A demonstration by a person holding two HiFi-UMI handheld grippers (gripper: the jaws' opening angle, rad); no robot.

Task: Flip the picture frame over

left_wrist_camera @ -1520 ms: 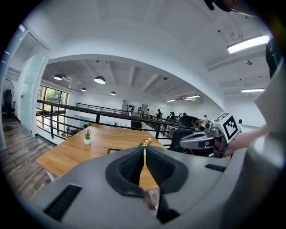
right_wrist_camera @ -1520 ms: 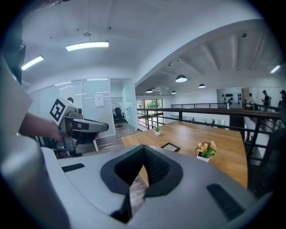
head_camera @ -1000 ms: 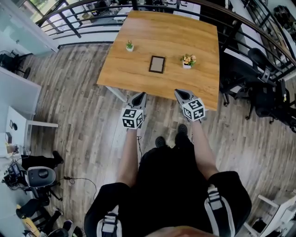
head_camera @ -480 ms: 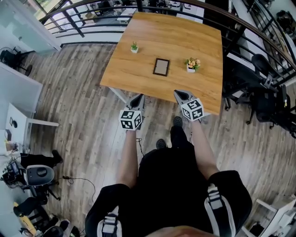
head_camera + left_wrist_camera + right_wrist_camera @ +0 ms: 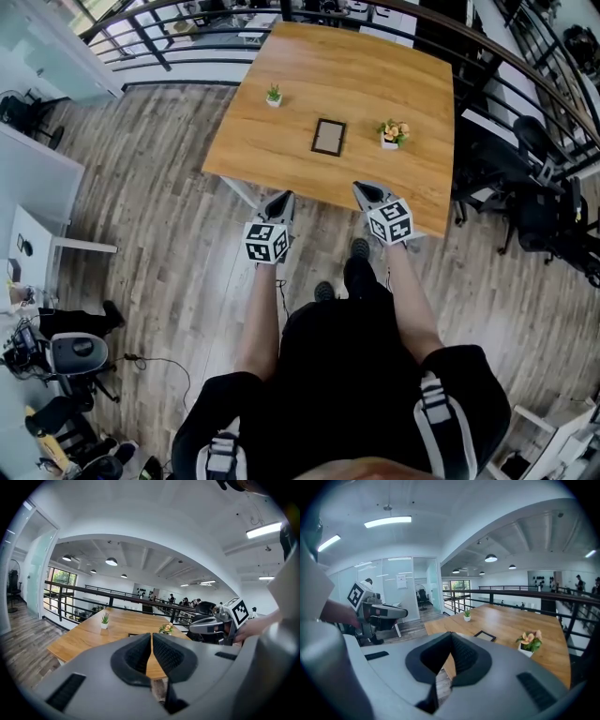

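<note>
Since the earlier frame, the desk [image 5: 375, 75] had drifted a little right and down in the head view as the person walked up to it. Both grippers kept their place ahead of the body.

The left gripper [image 5: 281, 199] had its jaws pressed together on nothing, and so did the right gripper [image 5: 364, 190]. Both hung over the floor just short of the desk's near edge. They were probably carried closed because this was only the approach, with no grasp begun.

The picture frame [image 5: 328, 137] lay flat mid-desk, well apart from both grippers, between a small green plant [image 5: 274, 96] and a flower pot [image 5: 392, 133].

Only the head view showed that gap. The right gripper view showed the frame clearly beyond its jaws, while the left gripper view mostly hid it behind its own jaws.
</note>
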